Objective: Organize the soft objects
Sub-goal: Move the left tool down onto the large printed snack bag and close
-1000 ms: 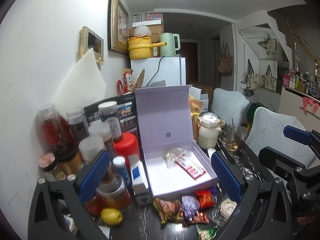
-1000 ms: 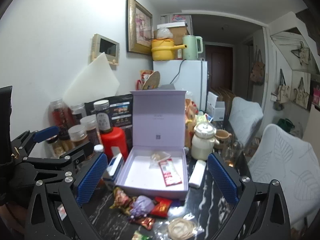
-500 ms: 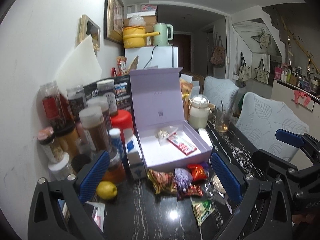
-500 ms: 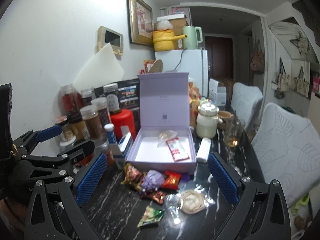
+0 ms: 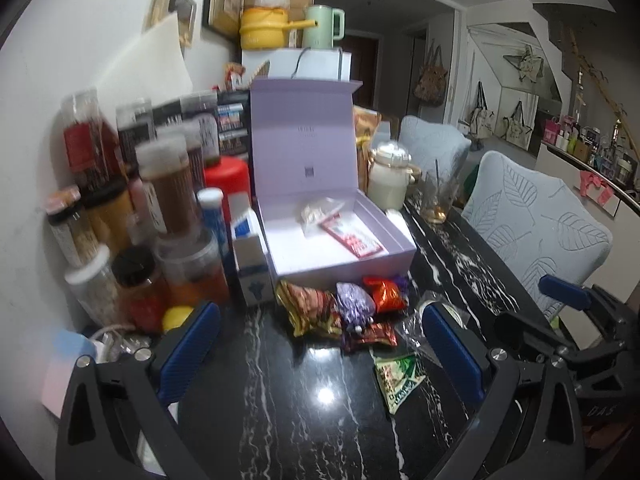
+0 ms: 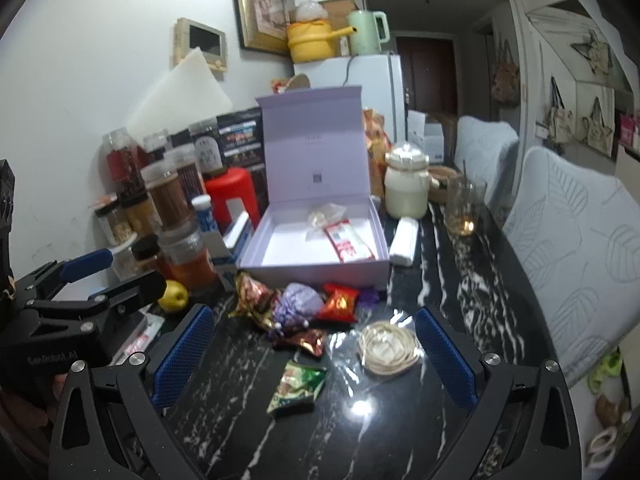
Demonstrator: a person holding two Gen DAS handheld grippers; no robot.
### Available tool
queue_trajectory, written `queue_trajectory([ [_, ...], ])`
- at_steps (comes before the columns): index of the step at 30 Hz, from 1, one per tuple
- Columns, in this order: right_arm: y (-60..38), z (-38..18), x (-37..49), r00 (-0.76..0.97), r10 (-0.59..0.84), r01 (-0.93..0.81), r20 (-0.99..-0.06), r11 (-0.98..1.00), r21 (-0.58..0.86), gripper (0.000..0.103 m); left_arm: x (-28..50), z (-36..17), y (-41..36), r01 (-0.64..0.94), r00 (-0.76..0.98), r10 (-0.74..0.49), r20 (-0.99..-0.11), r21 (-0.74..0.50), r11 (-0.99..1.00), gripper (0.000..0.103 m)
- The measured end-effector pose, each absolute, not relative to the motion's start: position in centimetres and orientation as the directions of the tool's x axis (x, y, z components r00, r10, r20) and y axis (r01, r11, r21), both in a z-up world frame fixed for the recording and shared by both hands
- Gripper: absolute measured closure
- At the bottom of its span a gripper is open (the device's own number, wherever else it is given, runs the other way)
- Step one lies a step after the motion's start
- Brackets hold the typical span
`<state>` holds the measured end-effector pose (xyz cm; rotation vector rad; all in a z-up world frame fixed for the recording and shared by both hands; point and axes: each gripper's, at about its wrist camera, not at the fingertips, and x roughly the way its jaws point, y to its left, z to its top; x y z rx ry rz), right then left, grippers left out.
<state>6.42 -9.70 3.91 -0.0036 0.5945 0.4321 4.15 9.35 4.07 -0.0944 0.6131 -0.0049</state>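
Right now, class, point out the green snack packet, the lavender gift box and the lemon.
green snack packet point(image 6: 297, 386), right wrist view, packet's middle
lavender gift box point(image 6: 316, 270), right wrist view, front wall
lemon point(image 6: 174, 295), right wrist view, its middle

I have pulled both claws back from the lilac box point(image 5: 336, 236), so it sits farther off in each view than a second ago. More of the black marbled bench point(image 5: 280, 400) now lies bare in front of me. The snack packets point(image 6: 296, 312) have slid up from the lower edge, and a green packet point(image 6: 298, 386) has come fully into sight. My left claw point(image 5: 320, 344) and right claw point(image 6: 312, 352) gape as wide as before, empty.
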Motion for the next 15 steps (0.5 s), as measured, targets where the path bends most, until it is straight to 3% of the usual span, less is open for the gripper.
queue_trajectory([
  [15,-10.1,-2.3,9.4,0.657,0.413,-0.374,-0.631,0.905,0.202,0.001,8.7,-1.7,10.7,-0.075,0.734,-0.038,-0.678,-0.137,0.988,0.0],
])
